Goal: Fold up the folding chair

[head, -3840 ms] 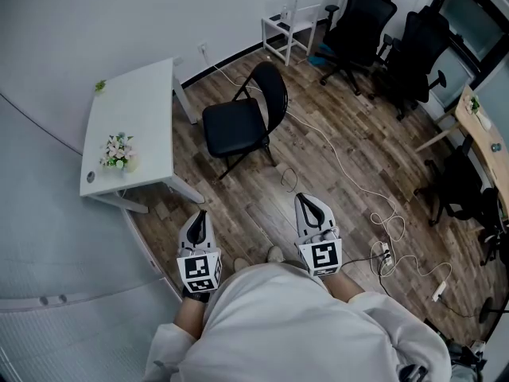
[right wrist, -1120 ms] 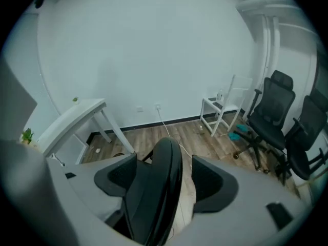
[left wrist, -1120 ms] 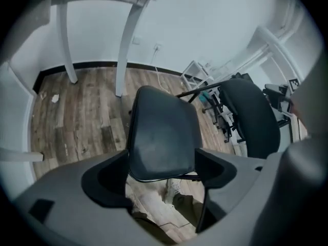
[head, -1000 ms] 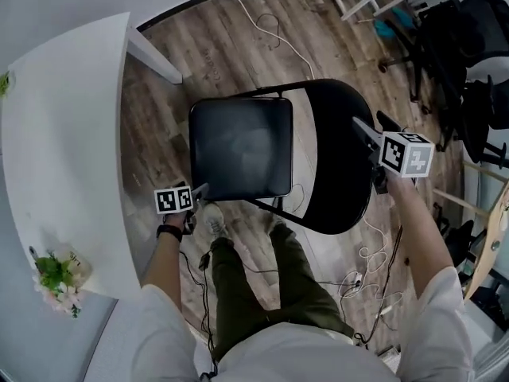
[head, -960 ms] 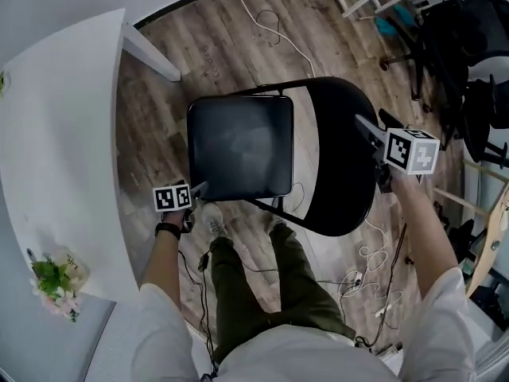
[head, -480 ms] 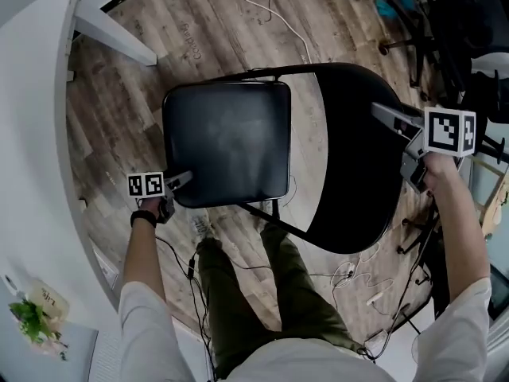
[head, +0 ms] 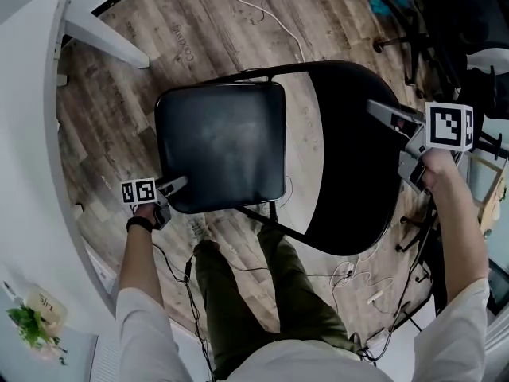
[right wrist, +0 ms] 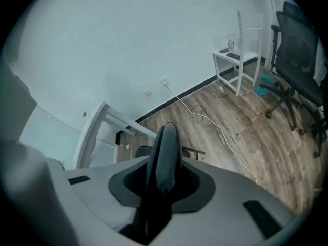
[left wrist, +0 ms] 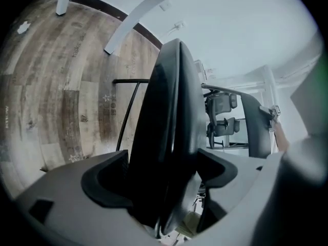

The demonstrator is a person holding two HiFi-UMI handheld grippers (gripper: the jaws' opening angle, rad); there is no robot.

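My left claw is closed on the folding chair. It has the near corner of the seat, whose padded edge fills the whole gap between the two pads. The rest of the seat stretches ahead of this claw, lying flat, so the chair is not yet folded.

My right claw sits on the top edge of the backrest. Its jaws are closing, with the thin black rim standing upright between them, and the pads look to be meeting it on both faces.

The white table runs along the outer side of the left claw, near it but apart. Black office chairs stand beyond the right claw. A white cable trails over the wooden floor past the chair.
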